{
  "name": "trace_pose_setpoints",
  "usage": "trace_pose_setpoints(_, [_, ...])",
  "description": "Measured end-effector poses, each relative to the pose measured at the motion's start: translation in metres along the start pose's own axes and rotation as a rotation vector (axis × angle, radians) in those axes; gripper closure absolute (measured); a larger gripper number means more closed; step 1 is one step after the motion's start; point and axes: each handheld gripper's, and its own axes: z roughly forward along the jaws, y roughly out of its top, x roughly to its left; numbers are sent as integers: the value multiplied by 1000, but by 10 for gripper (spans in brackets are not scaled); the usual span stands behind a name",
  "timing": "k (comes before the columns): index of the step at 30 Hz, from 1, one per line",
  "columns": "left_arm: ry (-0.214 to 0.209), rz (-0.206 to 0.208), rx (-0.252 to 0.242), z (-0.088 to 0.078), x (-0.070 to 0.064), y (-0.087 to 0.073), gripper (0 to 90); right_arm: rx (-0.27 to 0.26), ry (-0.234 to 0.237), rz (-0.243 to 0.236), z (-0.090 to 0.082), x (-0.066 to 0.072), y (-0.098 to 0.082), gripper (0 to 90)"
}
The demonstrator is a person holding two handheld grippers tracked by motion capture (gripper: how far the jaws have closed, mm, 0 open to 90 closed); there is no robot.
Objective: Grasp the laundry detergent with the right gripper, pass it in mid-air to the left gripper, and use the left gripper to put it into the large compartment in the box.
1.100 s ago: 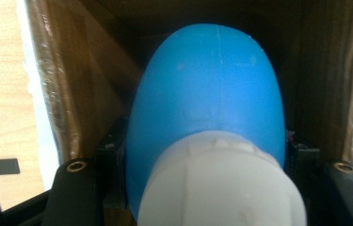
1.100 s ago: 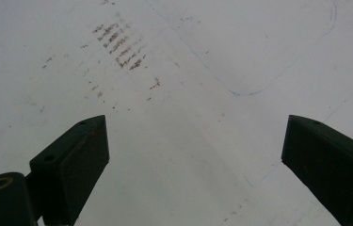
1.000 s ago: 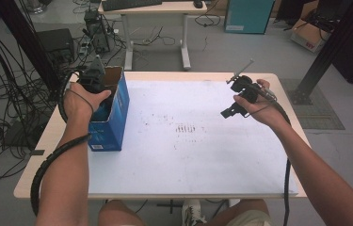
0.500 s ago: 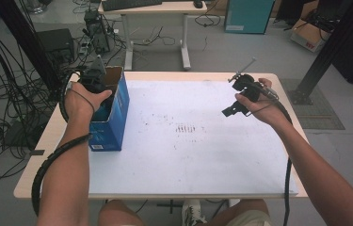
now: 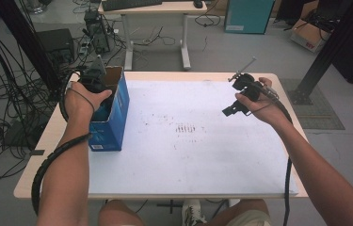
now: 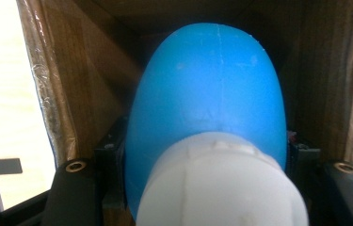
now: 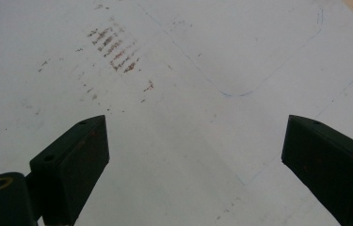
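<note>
1. High view places the left gripper (image 5: 100,92) down inside the open top of the blue cardboard box (image 5: 113,125), which stands at the table's left edge on the white paper sheet (image 5: 188,160).
2. Left gripper view looks into that box, its brown inner walls (image 6: 324,70) on either side, and gives what the overhead camera hides: a smooth blue rounded plastic object with a white ribbed cap (image 6: 212,117) sits clamped between the jaws, which are closed tight against its sides.
3. Right gripper (image 5: 233,108) hangs above the right part of the sheet, apart from the box; the right gripper view has its jaws spread wide with nothing between them, over bare paper with brown smudge marks (image 7: 115,47).
4. The step in hand looks like drawing the blue object out of the box.
5. The next move likely calls for a straight lift clear of the box's rim, with the grip kept firm, since the rounded plastic could slip.
</note>
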Motion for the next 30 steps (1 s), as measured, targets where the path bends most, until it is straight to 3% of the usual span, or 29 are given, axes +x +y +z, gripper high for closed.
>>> trace_pose_setpoints(30, [6,4,1,0,0,0,364,-7,-14,9,-6,-1,0,80])
